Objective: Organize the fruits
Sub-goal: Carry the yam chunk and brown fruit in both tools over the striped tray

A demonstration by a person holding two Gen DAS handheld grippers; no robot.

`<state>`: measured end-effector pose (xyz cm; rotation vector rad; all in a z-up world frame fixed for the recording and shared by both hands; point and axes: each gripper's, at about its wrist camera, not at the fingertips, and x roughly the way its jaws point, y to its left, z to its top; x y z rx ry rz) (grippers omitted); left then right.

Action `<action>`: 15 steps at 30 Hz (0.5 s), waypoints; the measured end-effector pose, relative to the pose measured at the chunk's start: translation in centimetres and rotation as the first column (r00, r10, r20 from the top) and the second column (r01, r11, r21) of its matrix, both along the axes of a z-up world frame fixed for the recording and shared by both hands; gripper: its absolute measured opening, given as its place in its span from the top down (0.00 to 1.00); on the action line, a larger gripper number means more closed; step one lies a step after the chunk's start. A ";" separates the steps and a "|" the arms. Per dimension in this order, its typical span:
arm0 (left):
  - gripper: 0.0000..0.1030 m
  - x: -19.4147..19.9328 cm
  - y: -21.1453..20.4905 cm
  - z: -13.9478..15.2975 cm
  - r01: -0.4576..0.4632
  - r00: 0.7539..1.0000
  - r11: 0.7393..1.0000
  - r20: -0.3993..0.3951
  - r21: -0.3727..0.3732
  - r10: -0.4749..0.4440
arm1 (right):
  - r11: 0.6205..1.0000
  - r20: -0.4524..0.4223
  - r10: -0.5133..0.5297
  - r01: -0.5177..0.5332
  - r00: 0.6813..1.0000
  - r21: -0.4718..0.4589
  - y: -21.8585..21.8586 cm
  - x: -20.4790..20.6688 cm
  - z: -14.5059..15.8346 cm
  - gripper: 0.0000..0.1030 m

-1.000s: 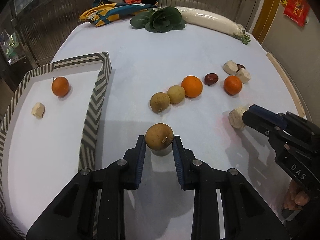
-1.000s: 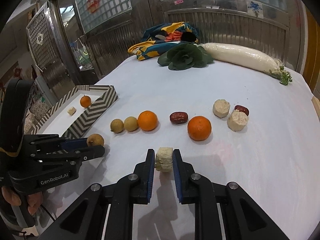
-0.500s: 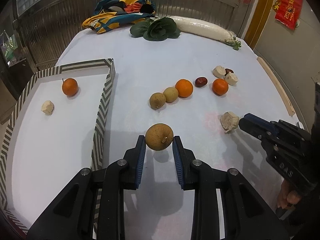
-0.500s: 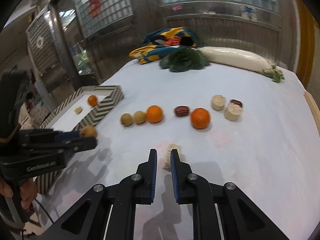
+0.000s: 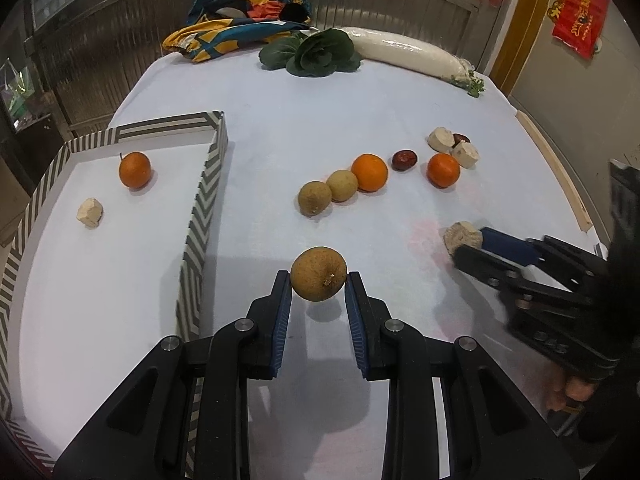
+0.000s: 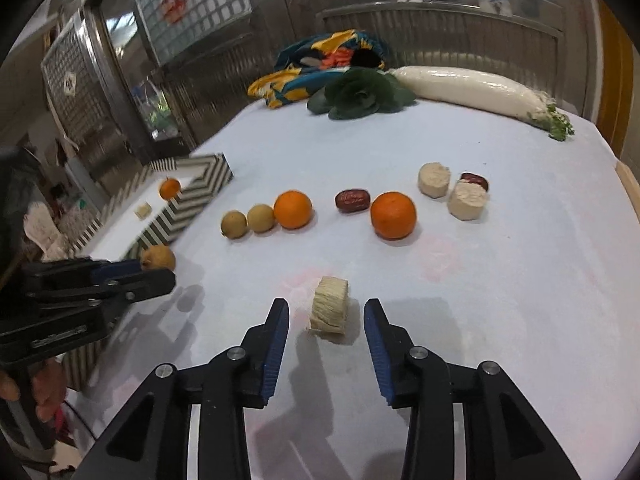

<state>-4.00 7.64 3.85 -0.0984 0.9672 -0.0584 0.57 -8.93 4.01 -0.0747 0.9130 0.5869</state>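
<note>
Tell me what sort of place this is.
Probably a back room or service area set up for recording, not a home kitchen: a table under a white cloth, corrugated metal shutters and a glass-block window behind it, and a red paper decoration on the wall.

Brown round fruit [image 5: 318, 279] clamped in my left hand-held gripper [image 5: 319, 282], lifted off the desk [image 5: 300, 120], stem stub facing me. Pale cut chunk [image 6: 330, 310] lies on the desk between my right hand-held gripper [image 6: 326, 312] jaws, which are opening; pads clear of it. At 12 o'clock, a row: two brown fruits [image 5: 315, 198] [image 5: 342, 185] touching, orange [image 5: 369, 172] against them, dark red date [image 5: 404, 159], second orange [image 5: 443, 170], two pale chunks [image 5: 441, 139] [image 5: 465, 154] with another date [image 5: 463, 137] between. At 10 o'clock, striped tray [image 5: 204, 184] holds one stemmed orange [image 5: 135, 169] and one pale chunk [image 5: 90, 212], apart.
</note>
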 end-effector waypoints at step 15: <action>0.74 -2.0 2.5 2.6 -0.046 0.997 0.999 0.066 0.014 0.045 | 0.999 0.087 0.026 -0.028 0.996 0.025 1.0 -1.7 2.8 0.83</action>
